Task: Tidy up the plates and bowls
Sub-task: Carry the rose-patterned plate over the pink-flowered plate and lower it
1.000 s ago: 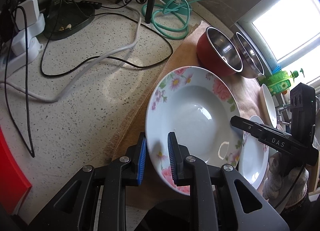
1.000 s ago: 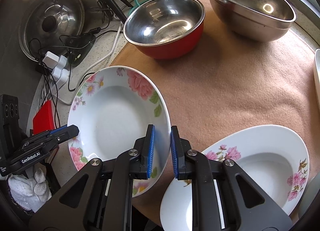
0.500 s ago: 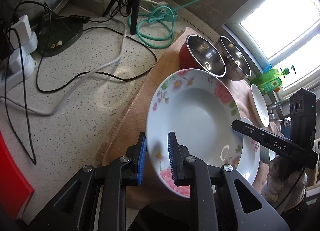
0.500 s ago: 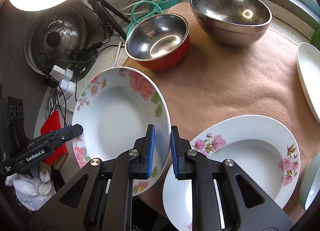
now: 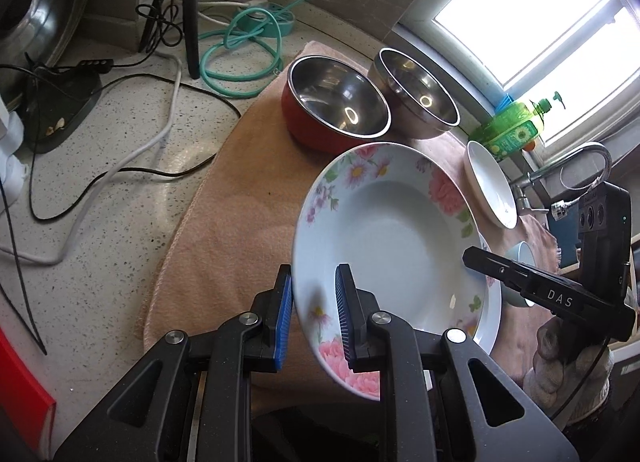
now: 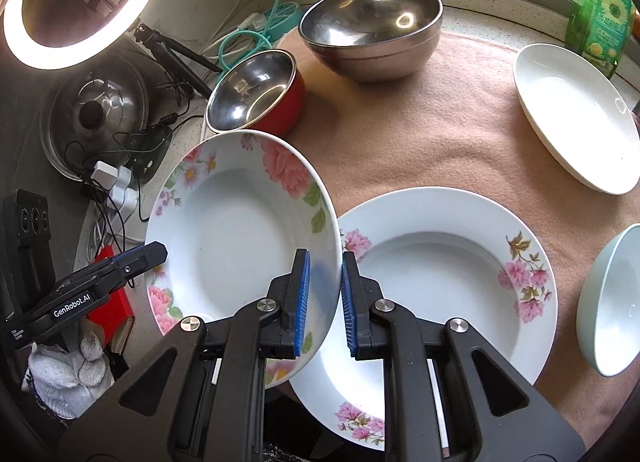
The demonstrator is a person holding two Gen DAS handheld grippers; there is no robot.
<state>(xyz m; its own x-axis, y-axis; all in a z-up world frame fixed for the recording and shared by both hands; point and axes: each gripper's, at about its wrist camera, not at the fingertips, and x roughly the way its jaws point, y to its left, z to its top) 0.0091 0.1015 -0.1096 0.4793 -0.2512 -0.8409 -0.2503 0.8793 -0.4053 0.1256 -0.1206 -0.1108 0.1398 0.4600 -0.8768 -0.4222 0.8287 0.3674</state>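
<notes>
The rose-patterned plate (image 6: 240,230) is hanging in the air, tilted, over the left part of the tan cloth (image 6: 420,134) near the tabletop's (image 5: 100,150) front edge. Both tongs are clamping it: left tongs (image 5: 314,316) on its left rim, right tongs (image 6: 323,302) on its right rim. A second floral plate (image 6: 448,262) is lying on the cloth just beside and partly under it.

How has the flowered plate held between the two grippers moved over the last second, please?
Yes. The held flowered plate has shifted toward the second flowered plate on the cloth, its edge now overlapping that plate's rim; earlier it sat nearer the red bowl.
</notes>
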